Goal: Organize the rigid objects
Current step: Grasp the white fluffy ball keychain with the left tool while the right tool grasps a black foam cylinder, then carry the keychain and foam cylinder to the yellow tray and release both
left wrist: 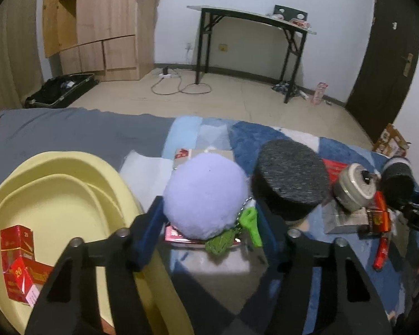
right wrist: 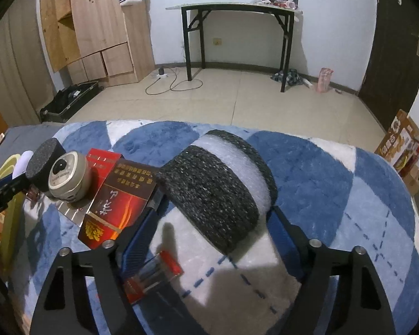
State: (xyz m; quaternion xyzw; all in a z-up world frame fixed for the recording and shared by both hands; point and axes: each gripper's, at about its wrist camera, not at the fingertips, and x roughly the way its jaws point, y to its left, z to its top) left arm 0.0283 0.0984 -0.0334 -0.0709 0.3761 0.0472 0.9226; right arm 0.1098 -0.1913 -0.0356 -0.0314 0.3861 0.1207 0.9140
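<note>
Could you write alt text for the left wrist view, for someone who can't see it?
Two black fingers close around a fluffy lilac ball on a blue blanket. A yellow basin holding red boxes sits left.

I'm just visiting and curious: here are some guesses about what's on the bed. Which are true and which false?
1. The yellow basin holds red boxes. True.
2. The left gripper has a fluffy lilac ball between its fingers. True.
3. The right gripper is around a glass bottle. False: it straddles a roll with dark foam ends.
4. The black folding table stands on the bed. False: it stands on the floor by the far wall.
5. The round grey tin sits beside a red carton. True.
</note>
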